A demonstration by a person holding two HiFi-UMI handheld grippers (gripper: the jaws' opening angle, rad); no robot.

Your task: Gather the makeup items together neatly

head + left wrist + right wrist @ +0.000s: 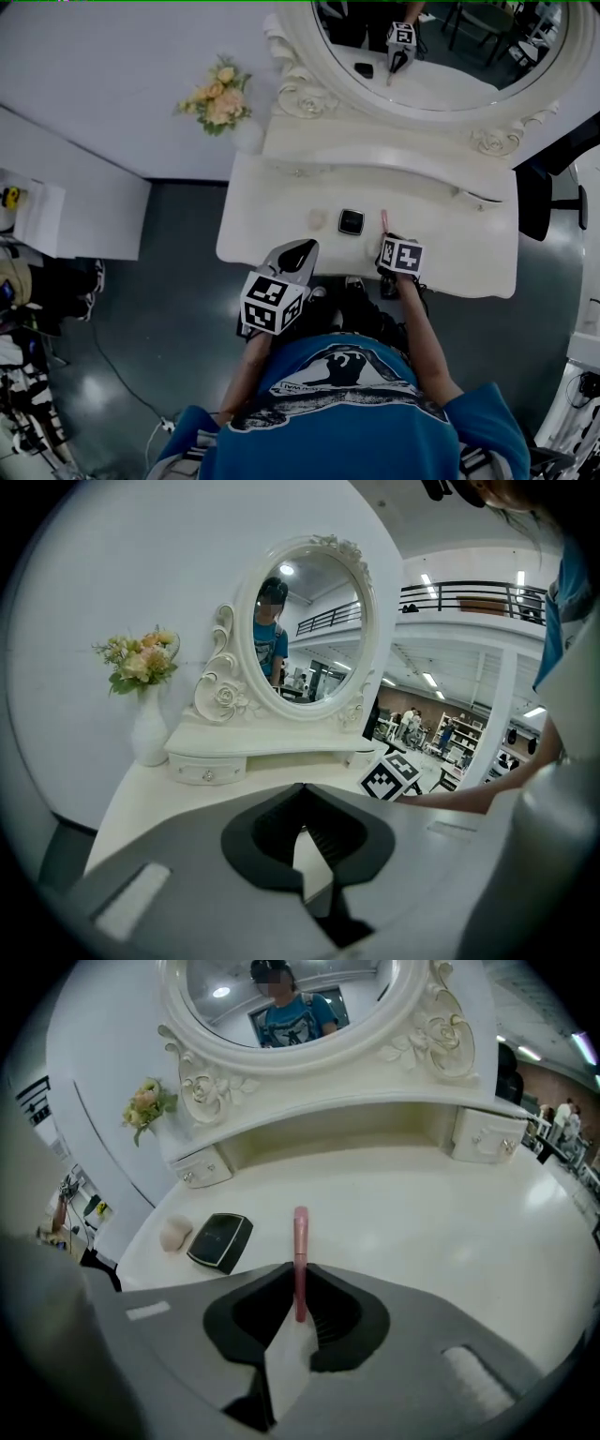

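The pink tube [300, 1241] stood clamped between the jaws of the right gripper [300, 1277]. The jaws were almost closed and pressed on the tube's lower part, and its free end projected toward 12 o'clock over the dressing table [422, 1213]. Whether that end touched the tabletop could not be determined.

The black compact [218, 1238] lay flat on the tabletop at 9 o'clock of the tube, close to it but clear of it. The beige sponge [174, 1234] lay just beside the compact, again at 9 o'clock. In the head view the three items formed a short row near the table's front edge: sponge [318, 218], compact [351, 221], tube [383, 221].

The left gripper [303, 786] hung off the front edge at 7 o'clock of the row. Its jaw tips met and nothing was held between them.

Containers:
- Vase [150, 733], at the table's far left corner, holding flowers [139, 658].
- Two small drawers [202, 1171] under the mirror [314, 639] – both closed, contents not visible.

Limits of view:
- The tube's near end was hidden inside the right jaws.
- In the head view the right gripper's marker cube covered the tube's lower part.
- The person's arms were partly cut off by the body in the head view.
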